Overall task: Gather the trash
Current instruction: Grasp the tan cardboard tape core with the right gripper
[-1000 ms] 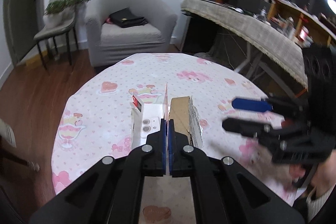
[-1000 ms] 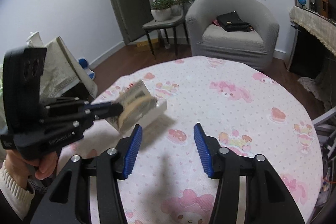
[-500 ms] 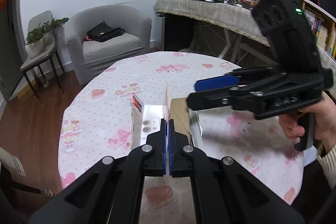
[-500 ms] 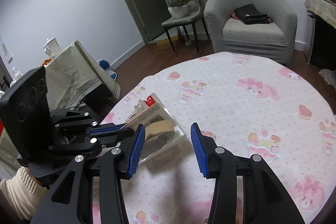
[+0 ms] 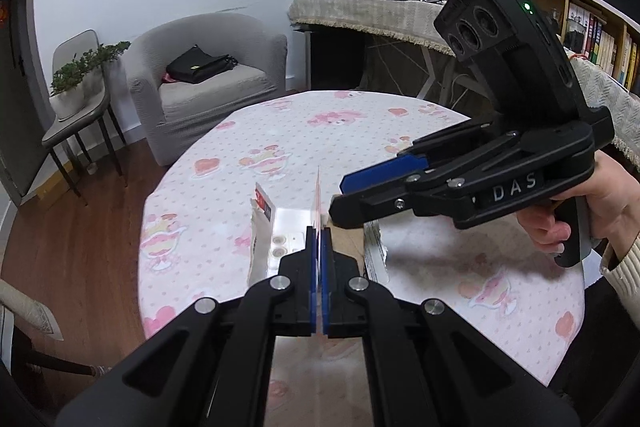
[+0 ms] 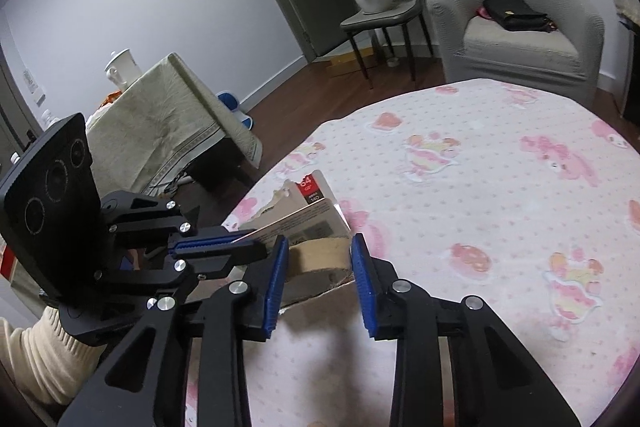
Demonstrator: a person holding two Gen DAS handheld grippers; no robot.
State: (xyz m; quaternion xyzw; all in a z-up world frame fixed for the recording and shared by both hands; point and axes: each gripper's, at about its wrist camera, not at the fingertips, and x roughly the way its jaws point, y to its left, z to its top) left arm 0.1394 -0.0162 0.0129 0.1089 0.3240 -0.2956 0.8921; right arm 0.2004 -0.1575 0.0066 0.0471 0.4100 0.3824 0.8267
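A torn cardboard phone box (image 5: 280, 239) is held just above the near left part of the counter (image 5: 420, 131), which is covered in a pink-patterned cloth. The left hand-held gripper (image 5: 319, 259) is pressed together on a thin upright flap of the box, which stands between its blue pads and rises beyond them. In the right wrist view the same box (image 6: 308, 223) is seen directly ahead of the right hand-held gripper (image 6: 320, 283), whose jaws have just been closing; they are still spread, with the brown cardboard end of the box lying between the blue pads (image 6: 276, 283) and a gap visible on the right side. In the left wrist view the right hand-held gripper (image 5: 340, 193) is seen reaching in from the right, its tips over the box, gripped by a hand (image 5: 588, 211) in a cream sleeve.
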